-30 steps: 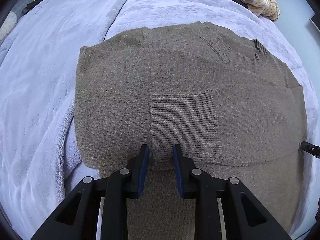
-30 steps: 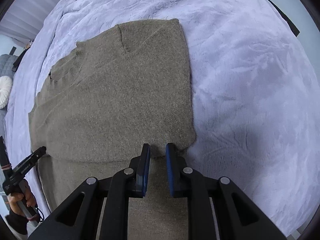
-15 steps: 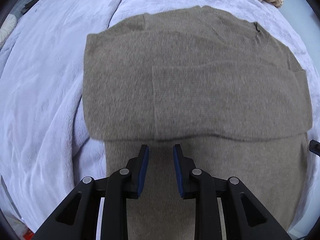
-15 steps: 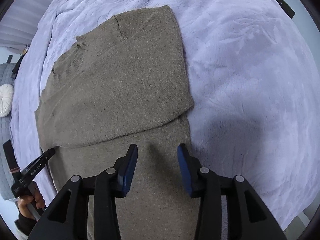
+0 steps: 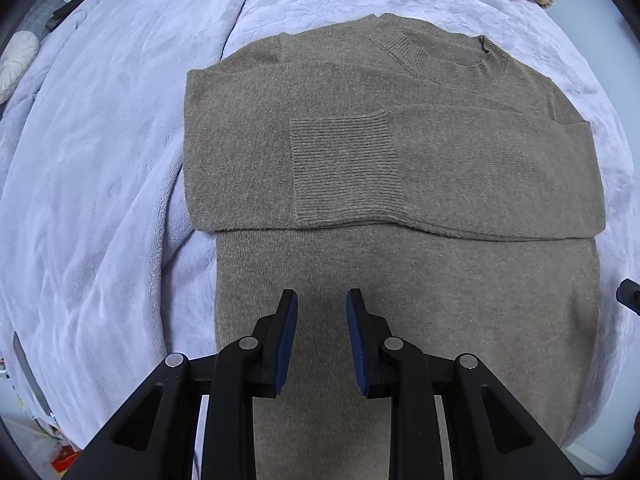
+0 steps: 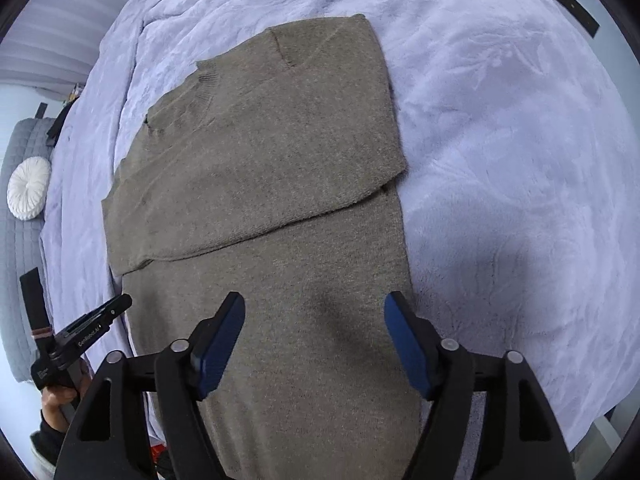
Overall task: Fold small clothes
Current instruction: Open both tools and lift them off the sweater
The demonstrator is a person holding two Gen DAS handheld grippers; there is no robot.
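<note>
- The grey-brown knitted sweater (image 5: 400,184) lay flat on the pale lilac plush blanket (image 5: 100,160) of the bed, its ribbed collar (image 5: 444,66) at the far end and its lower body running toward the near edge.
- Both sleeves were folded across the chest; the ribbed cuff (image 5: 344,168) of the upper sleeve sat near the middle, and the sleeve edge made a straight line across the garment.
- The left tongs (image 5: 322,300) hovered over the lower body, jaws narrowly apart, with nothing between them.
- The right tongs (image 6: 314,304) hung above the right part of the lower body; their jaws were opening, and no cloth was caught in them.
- The step in hand looked like taking the hem, which lay out of view below both cameras, to fold it up toward the collar.
- To do it well, each pair of tongs likely needed a near corner, pinching both layers of the knit.
- Lifting both corners together and level would probably keep the folded sleeves from sliding.
- The soft blanket could give under pressure, so a shallow, firm pinch seemed safer than digging in.
</note>
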